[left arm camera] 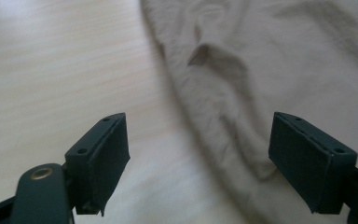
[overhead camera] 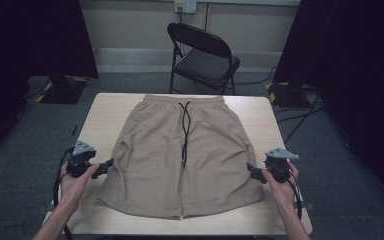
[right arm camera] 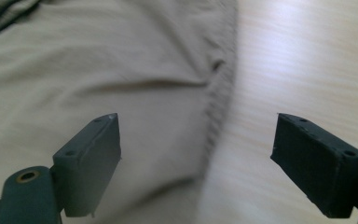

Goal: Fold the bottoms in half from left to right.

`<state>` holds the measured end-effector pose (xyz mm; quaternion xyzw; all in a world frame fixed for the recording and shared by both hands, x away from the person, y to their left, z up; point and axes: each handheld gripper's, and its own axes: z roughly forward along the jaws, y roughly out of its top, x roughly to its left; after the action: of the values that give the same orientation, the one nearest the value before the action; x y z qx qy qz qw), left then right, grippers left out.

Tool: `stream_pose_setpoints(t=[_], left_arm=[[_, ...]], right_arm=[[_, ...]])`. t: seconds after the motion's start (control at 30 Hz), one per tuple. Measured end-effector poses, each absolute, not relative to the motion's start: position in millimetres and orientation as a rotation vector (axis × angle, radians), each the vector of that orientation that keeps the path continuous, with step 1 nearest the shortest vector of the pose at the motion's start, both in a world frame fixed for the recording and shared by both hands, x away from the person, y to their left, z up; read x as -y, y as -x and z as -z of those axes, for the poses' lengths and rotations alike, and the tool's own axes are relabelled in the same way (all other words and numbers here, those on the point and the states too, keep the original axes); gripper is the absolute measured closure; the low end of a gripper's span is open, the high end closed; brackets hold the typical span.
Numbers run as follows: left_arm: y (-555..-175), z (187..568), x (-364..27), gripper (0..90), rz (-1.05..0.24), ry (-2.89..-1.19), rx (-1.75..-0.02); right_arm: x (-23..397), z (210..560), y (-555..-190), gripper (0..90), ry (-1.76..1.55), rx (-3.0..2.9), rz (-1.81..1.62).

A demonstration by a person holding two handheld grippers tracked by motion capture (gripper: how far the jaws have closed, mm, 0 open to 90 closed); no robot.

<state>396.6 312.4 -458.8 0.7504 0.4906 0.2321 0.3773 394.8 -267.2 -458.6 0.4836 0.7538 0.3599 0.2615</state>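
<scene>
On a pale wooden table (overhead camera: 105,112), tan shorts (overhead camera: 180,160) lie flat, waistband at 12 o'clock and leg hems at 6 o'clock, so the long axis runs away from the person. A black drawstring (overhead camera: 185,132) trails down the middle.

At 9 o'clock of the shorts, the left gripper (overhead camera: 109,164) sits at the outer side seam of one leg, jaws spread wide and holding nothing. From the left gripper view, that gripper (left arm camera: 198,156) straddles the cloth's edge: bare table lies under one jaw and the shorts' side seam (left arm camera: 223,140) runs up between the two toward 12 o'clock, with a small raised fold (left arm camera: 205,53) farther ahead.

At 3 o'clock of the shorts, the right gripper (overhead camera: 250,170) mirrors it at the opposite side seam, jaws likewise spread and empty. In the right gripper view, that gripper (right arm camera: 196,156) has the cloth at its 9 o'clock side and wood at its 3 o'clock side, the seam (right arm camera: 219,107) running between the jaws.

Each gripper sits equally close to its own side of the shorts, so a two-sided pinch at the seams looks to be the coming move. A folding chair (overhead camera: 202,52) stands beyond the table at 12 o'clock.
</scene>
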Motion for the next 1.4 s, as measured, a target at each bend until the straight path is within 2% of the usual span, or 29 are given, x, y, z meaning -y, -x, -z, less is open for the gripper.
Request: stream_pose_setpoints(t=[0.27, 0.37, 0.5, 0.6, 0.77, 0.83, 1.17, 1.4], left_arm=[[-425.0, 441.5, -276.9, 20.9, -0.564, -1.937, -1.153], [-431.5, 445.6, -264.0, 20.9, -0.535, -1.933, -1.132], [-434.8, 468.4, -252.7, 22.5, -0.513, -2.043, -1.107], [-432.8, 481.8, -248.3, 23.5, -0.431, -2.112, -1.110], [-431.2, 491.1, -248.8, 23.4, -0.455, -2.177, -1.081], [-430.9, 494.8, -252.0, 22.3, -0.443, -2.153, -1.092], [-421.1, 496.1, -256.6, 23.0, -0.470, -2.126, -1.122], [-397.9, 496.1, -246.4, 23.1, -0.445, -2.144, -1.078]], right_arm=[[232.7, 441.6, -421.2, 14.6, -1.254, -2.075, -1.031], [219.1, 441.0, -429.2, 13.9, -1.223, -2.097, -1.037], [198.3, 454.2, -436.8, 13.9, -1.211, -2.185, -0.989], [180.4, 467.7, -437.2, 14.1, -1.188, -2.258, -0.994], [155.6, 487.6, -443.0, 15.4, -1.141, -2.330, -0.952], [149.8, 492.9, -444.3, 15.2, -1.135, -2.345, -0.921], [164.7, 495.6, -441.5, 13.5, -1.208, -2.343, -0.921], [197.0, 495.4, -425.8, 13.5, -1.245, -2.313, -0.912]])
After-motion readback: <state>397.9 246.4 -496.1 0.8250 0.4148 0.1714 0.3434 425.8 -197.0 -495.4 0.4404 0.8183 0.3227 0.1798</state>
